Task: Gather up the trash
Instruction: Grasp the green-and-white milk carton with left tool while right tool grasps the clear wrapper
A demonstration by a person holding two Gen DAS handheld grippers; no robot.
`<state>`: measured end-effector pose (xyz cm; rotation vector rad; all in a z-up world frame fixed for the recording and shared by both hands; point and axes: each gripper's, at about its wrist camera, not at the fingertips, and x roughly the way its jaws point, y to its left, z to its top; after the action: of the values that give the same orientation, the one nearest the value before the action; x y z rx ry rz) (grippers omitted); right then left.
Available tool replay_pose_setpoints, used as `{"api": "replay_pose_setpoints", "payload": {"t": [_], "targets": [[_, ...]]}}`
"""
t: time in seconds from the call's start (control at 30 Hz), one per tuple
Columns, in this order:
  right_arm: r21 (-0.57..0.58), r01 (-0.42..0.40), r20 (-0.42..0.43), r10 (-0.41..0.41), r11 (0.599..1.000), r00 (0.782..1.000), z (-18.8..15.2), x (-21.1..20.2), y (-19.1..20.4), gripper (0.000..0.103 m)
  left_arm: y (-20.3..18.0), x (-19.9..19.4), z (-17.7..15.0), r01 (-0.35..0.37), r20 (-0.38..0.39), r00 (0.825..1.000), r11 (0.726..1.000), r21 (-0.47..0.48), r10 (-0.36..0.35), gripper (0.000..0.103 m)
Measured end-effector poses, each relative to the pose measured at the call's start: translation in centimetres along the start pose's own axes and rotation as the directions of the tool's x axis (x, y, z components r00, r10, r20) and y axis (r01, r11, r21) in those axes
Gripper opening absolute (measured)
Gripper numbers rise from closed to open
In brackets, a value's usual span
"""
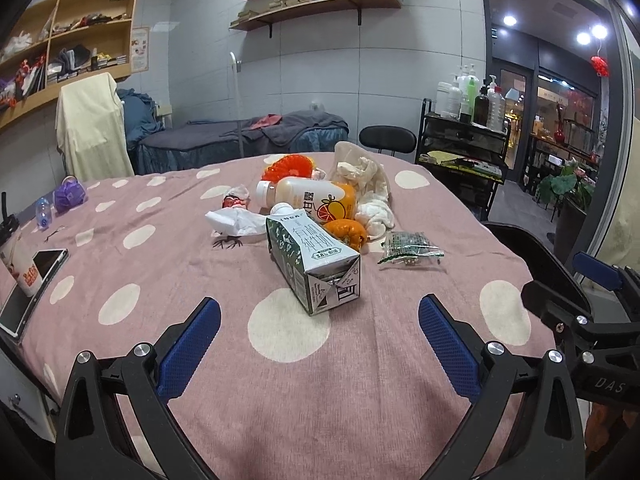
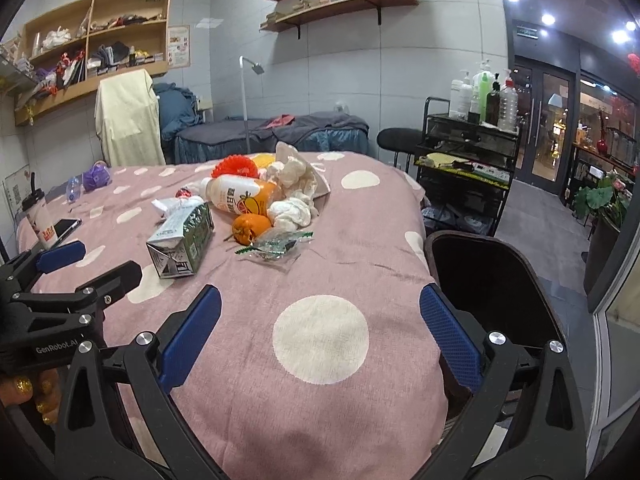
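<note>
A pile of trash lies mid-table on the pink dotted cloth: a green-and-white milk carton on its side, an orange juice bottle, an orange peel, crumpled tissues, a white wrapper and a clear green snack wrapper. My left gripper is open and empty, just short of the carton. My right gripper is open and empty over the cloth, right of the pile; the carton and snack wrapper lie ahead to its left.
A phone and a paper cup sit at the left table edge, with a purple item and small bottle beyond. A black chair stands at the table's right. A black cart with bottles stands behind.
</note>
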<state>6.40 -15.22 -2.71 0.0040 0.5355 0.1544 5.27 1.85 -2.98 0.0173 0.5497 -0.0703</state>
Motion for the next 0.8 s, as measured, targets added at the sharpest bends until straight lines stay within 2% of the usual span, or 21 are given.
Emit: {"api": "replay_pose_setpoints", "payload": {"t": [0.13, 0.2, 0.3, 0.37, 0.43, 0.53, 0.67, 0.73, 0.8], "targets": [[0.016, -0.038, -0.122, 0.04, 0.999, 0.992, 1.6, 3.7, -0.7, 0.098, 0.8, 1.3, 2.1, 0.012, -0.014, 1.0, 1.0, -0.005, -0.012, 0.097], [0.025, -0.042, -0.151, 0.045, 0.999, 0.987, 2.3, 5.2, -1.0, 0.098, 1.5, 2.1, 3.5, 0.025, -0.032, 0.999, 0.999, -0.024, -0.025, 0.097], [0.001, -0.03, -0.157, 0.03, 1.0, 0.987, 3.2, 6.4, -0.7, 0.098, 1.9, 4.3, 5.6, 0.062, -0.109, 0.992, 0.998, -0.035, -0.065, 0.097], [-0.009, -0.027, -0.15, 0.025, 1.0, 0.988, 3.6, 6.6, -0.6, 0.098, 1.7, 6.5, 6.6, 0.061, -0.183, 0.981, 0.998, -0.011, -0.062, 0.097], [-0.016, -0.022, -0.137, 0.02, 1.0, 0.99, 3.9, 6.6, -0.4, 0.098, 1.8, 8.7, 7.1, 0.073, -0.259, 0.963, 0.997, -0.007, -0.072, 0.097], [-0.037, -0.016, -0.131, 0.011, 0.999, 0.991, 4.0, 6.5, -0.1, 0.098, 2.6, 11.6, 7.4, 0.098, -0.361, 0.926, 0.994, -0.052, -0.11, 0.094], [-0.06, -0.007, -0.124, 0.0, 0.998, 0.992, 4.1, 6.2, 0.3, 0.098, 4.4, 14.6, 7.2, 0.095, -0.484, 0.861, 0.985, -0.144, -0.154, 0.082], [-0.071, -0.006, -0.12, -0.003, 0.997, 0.993, 4.1, 6.2, 0.6, 0.098, 4.8, 15.5, 7.0, 0.103, -0.52, 0.835, 0.98, -0.169, -0.177, 0.078], [-0.071, -0.021, -0.128, 0.011, 0.997, 0.992, 4.3, 6.5, 0.9, 0.098, 4.8, 16.0, 6.9, 0.116, -0.541, 0.819, 0.978, -0.174, -0.193, 0.077]]}}
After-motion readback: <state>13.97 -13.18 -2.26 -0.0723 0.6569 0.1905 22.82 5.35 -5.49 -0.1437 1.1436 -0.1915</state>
